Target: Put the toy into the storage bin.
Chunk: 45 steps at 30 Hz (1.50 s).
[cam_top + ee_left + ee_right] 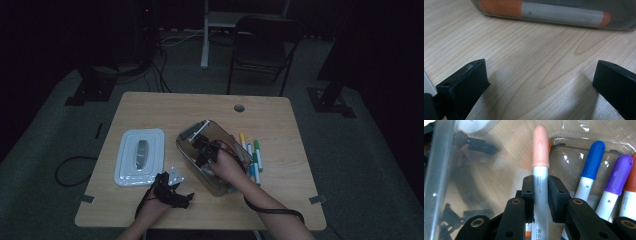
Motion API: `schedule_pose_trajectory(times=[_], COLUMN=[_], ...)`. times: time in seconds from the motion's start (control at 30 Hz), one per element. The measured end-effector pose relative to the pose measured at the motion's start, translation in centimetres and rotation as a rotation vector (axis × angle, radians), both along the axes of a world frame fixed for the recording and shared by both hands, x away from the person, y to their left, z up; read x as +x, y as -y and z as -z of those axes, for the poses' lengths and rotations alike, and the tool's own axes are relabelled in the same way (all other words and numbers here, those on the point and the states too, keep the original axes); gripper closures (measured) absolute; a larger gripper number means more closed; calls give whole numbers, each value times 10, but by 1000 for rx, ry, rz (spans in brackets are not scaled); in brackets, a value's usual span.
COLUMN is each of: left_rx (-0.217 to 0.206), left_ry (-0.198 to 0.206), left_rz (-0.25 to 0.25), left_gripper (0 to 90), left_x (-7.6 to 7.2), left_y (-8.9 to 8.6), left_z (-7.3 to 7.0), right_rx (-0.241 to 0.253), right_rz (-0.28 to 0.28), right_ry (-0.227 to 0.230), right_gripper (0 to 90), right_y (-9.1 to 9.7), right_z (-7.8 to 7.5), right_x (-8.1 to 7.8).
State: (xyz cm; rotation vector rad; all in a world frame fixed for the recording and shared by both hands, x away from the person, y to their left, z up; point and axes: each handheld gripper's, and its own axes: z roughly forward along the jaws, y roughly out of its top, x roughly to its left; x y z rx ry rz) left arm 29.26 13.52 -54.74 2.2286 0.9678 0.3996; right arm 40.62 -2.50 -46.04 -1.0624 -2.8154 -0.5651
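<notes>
Left gripper low over the wooden table, jaws spread wide apart with nothing between them, only bare wood grain. Ahead at the top edge, an orange-capped marker with grey barrel lies sideways inside what looks like a clear container. White edge at far left, unclear what.

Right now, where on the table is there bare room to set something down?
The far strip of the table, behind the white lid and clear bin, is bare up to the cable hole. The near right corner is bare too. It's crowded between bin and loose markers, and near the left gripper.
</notes>
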Motion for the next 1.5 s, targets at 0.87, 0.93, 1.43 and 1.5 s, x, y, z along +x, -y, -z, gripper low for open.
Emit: schedule_pose_trajectory(times=[0.87, 0.93, 1.43, 1.5], left_rx=[0, -1, -1, -1], left_ry=[0, 0, 1, 1], left_rz=[0, 0, -1, -1], left_gripper=[4, 4, 4, 5], left_x=[0, 0, 0, 0], left_y=[0, 0, 0, 0], left_z=[0, 0, 0, 0], right_rx=[188, 200, 278, 263], right_rz=[66, 76, 343, 377], right_ry=[150, 162, 409, 415], right_gripper=[526, 524, 544, 544], right_y=[44, 49, 155, 169], right_z=[-51, -54, -79, -75], right_x=[-9, -11, -25, -23])
